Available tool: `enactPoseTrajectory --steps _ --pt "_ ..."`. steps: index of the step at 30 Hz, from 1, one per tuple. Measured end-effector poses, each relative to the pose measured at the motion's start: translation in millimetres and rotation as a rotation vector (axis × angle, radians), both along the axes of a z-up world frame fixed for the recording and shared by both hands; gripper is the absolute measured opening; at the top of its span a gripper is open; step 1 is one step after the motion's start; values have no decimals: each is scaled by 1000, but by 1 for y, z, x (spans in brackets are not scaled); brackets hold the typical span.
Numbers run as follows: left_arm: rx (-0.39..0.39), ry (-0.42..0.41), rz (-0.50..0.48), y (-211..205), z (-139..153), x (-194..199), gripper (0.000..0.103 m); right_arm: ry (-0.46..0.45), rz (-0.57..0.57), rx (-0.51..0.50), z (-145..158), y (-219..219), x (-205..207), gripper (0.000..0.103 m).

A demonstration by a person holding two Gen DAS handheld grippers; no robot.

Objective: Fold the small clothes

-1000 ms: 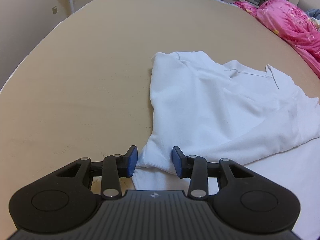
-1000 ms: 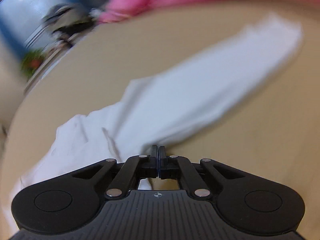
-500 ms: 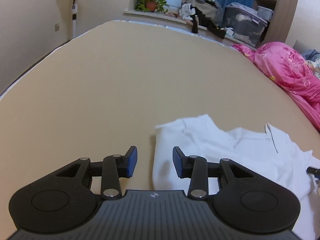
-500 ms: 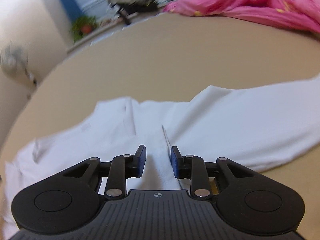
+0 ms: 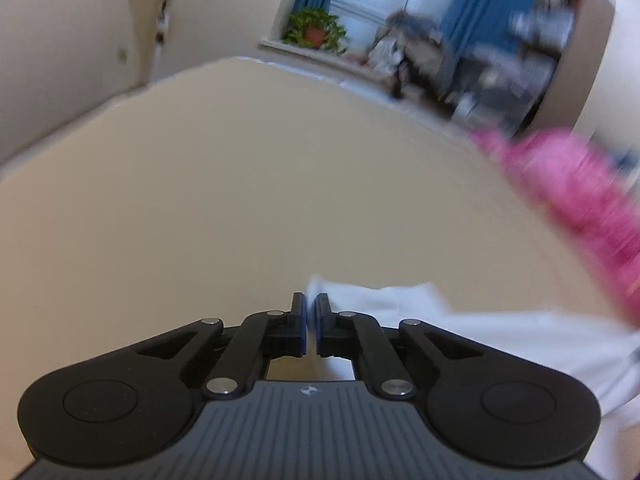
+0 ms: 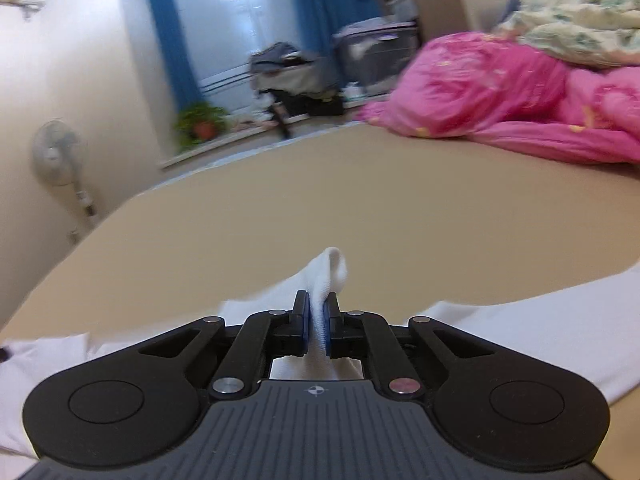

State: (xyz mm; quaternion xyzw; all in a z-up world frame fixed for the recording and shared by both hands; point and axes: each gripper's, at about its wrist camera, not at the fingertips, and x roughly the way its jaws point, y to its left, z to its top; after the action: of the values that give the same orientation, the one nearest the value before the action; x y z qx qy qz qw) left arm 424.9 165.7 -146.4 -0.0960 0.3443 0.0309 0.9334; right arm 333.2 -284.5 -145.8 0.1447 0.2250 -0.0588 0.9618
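Observation:
A white shirt (image 5: 500,344) lies on the beige bed (image 5: 240,200), low and to the right in the blurred left wrist view. My left gripper (image 5: 311,314) sits at the shirt's near corner. Its jaws are closing to a thin slit, with the white edge caught between the pads. In the right wrist view the shirt (image 6: 540,320) spreads to both sides. My right gripper (image 6: 317,316) is closing on a raised fold of it (image 6: 334,268), which sticks up past the fingertips. The cloth under both gripper bodies is hidden.
A pink quilt (image 6: 500,92) is heaped on the far right of the bed (image 6: 360,200) and also shows as a pink quilt blur (image 5: 568,184). A standing fan (image 6: 60,152), a potted plant (image 6: 202,122) and piled things line the far wall.
Both grippers have gone from open to nearly shut. The right one now pinches a fold of the shirt and has risen. The left view has tipped up, so the shirt sits lower in frame.

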Motion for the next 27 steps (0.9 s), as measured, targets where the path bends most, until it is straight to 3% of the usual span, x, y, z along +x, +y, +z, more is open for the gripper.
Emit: enactPoseTrajectory --steps 1,3,6,7,9,11,13,15,18,20,21,22,23,24,25,27 --pt "51 24 25 -5 -2 1 7 55 -15 -2 -8 -3 7 14" --pt "24 14 37 -4 6 -2 7 199 -53 11 -26 -13 18 18" --pt "-14 -60 -39 -15 37 -20 7 165 -121 12 -18 -22 7 19" --pt "-24 -66 -88 -20 44 -27 12 134 -118 20 -11 -23 3 25" --pt "-33 -11 -159 -30 49 -36 20 86 -104 30 0 -24 -4 33" --pt "4 101 -167 -37 43 -44 22 102 -77 43 3 -22 -5 39" --pt "14 191 -144 -40 37 -50 22 174 -55 49 -4 -21 -5 39" --pt "-25 272 -114 -41 32 -58 22 273 -42 43 -16 -20 2 39" --pt "-61 297 -118 -41 25 -81 27 327 -21 65 -27 -19 6 39" --pt "-33 278 -103 -49 15 -88 42 328 -13 47 -29 -15 7 38" --pt "-32 277 -98 -51 8 -90 42 332 -7 45 -31 -14 9 34" --pt "-27 290 -101 -48 -3 -91 42 331 -2 48 -33 -14 9 16" --pt "-6 320 -104 -48 -14 -91 34 323 3 53 -34 -12 10 7" --pt "25 320 -104 -51 -16 -90 27 306 6 58 -30 -12 10 5" --pt "37 302 -120 -53 -11 -93 7 274 1 59 -24 -13 6 4" --pt "41 263 -145 -51 3 -99 7 195 1 90 -4 -15 -3 3"
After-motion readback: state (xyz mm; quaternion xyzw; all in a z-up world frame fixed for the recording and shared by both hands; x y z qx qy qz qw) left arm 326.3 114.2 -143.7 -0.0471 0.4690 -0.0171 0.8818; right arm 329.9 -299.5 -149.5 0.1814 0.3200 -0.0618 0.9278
